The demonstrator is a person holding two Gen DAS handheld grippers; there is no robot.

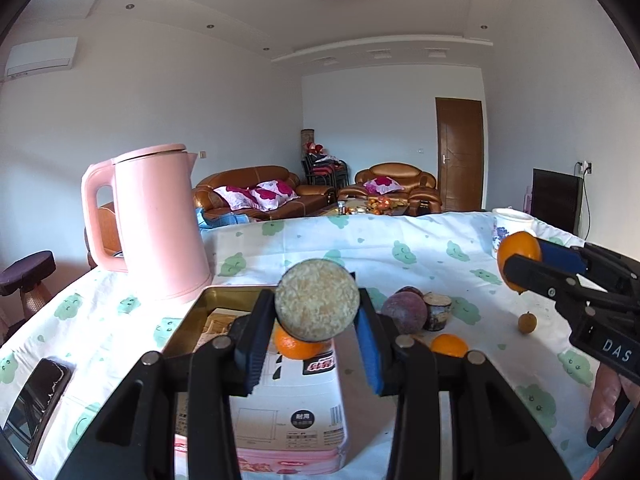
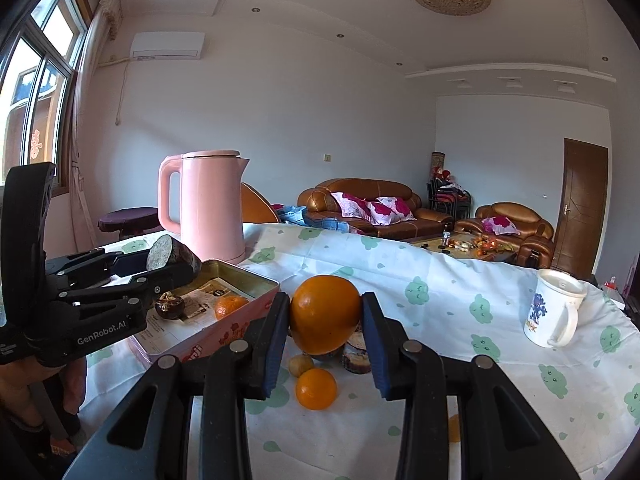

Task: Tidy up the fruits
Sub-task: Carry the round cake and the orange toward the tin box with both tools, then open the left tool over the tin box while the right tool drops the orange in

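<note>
My left gripper is shut on a short sugarcane piece, its pale cut end facing the camera, held above the open pink tin box. The box holds a small orange; in the right wrist view it also holds a dark brown fruit. My right gripper is shut on a large orange, held above the table. Below it lie a small orange, a small tan fruit and a second sugarcane piece. A purple passion fruit sits beside that piece.
A pink kettle stands behind the box. A white mug stands at the right of the table. A phone lies near the table's left edge. A small brown fruit lies on the cloud-print cloth.
</note>
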